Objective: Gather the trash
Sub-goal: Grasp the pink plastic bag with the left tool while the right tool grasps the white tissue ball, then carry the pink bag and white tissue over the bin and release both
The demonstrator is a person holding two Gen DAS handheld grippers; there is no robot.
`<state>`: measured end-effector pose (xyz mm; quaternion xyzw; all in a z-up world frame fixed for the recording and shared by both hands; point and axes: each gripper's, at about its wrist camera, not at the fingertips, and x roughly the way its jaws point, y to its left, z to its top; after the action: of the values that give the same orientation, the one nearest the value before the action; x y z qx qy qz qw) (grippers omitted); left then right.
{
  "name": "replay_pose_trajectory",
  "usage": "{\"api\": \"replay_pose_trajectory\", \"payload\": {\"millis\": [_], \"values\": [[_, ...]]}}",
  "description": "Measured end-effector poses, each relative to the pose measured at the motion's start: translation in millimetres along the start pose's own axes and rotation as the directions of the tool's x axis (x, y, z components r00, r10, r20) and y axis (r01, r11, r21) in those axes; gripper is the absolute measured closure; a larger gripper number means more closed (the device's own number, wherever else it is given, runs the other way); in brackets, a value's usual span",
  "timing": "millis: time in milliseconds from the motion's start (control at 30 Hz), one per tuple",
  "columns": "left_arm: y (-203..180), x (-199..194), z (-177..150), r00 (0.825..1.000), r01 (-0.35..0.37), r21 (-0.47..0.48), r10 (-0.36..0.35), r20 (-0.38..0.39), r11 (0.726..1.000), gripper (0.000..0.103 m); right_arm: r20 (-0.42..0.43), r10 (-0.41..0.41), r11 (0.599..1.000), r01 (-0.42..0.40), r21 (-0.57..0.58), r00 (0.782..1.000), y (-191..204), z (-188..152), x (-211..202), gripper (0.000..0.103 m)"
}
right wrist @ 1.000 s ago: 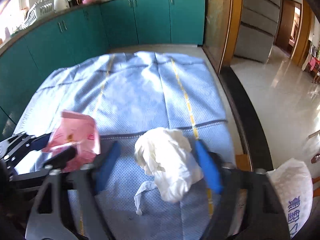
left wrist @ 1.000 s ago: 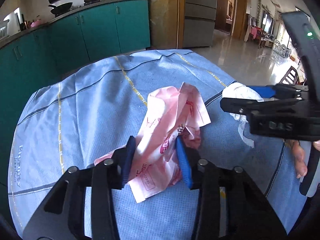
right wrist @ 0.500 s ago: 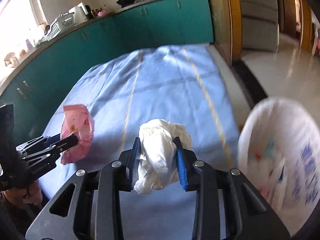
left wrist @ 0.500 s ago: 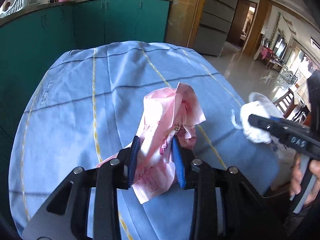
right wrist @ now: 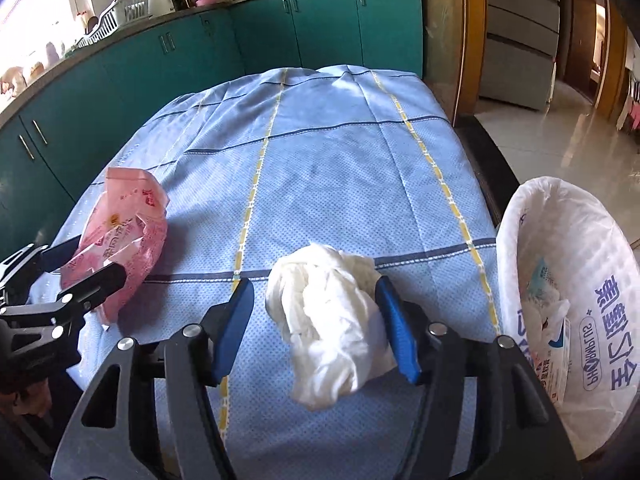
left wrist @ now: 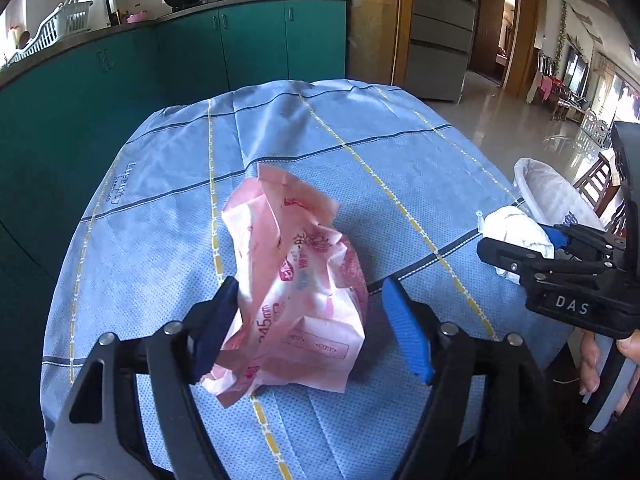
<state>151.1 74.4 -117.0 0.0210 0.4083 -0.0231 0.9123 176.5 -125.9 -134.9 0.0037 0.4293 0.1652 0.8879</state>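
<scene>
A crumpled pink plastic wrapper (left wrist: 298,280) lies on the blue tablecloth (left wrist: 160,232) between the fingers of my left gripper (left wrist: 310,320), which is open around it. It also shows in the right wrist view (right wrist: 120,232). A wad of white tissue (right wrist: 332,320) lies between the fingers of my right gripper (right wrist: 316,328), which is open; the right pad touches it. The tissue also shows in the left wrist view (left wrist: 516,228). A bin lined with a white printed bag (right wrist: 580,288) stands at the table's right edge and holds some trash.
Teal kitchen cabinets (right wrist: 320,28) run along the back and left, with pots and a dish rack on the counter. A shiny tiled floor (right wrist: 580,128) and a doorway lie to the right. The far half of the tablecloth (right wrist: 320,128) is bare.
Both grippers have opened: the pink wrapper and the white tissue were held lifted half a second ago and now rest on the cloth between spread fingers.
</scene>
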Motion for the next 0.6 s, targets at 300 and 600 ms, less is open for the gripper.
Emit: {"api": "replay_pose_trajectory", "payload": {"millis": [300,600], "values": [[-3.1,12.4,-0.4,0.998,-0.055,0.018,0.055,-0.016,0.998,0.025,0.006,0.002,1.0,-0.002,-0.007,1.0,-0.3,-4.7,-2.1,0.06],[-6.7,12.8,-0.1,0.998,-0.069,0.036,0.069,-0.008,0.997,0.025,0.012,0.02,1.0,-0.02,0.015,1.0,-3.3,-4.9,-5.3,0.057]]}}
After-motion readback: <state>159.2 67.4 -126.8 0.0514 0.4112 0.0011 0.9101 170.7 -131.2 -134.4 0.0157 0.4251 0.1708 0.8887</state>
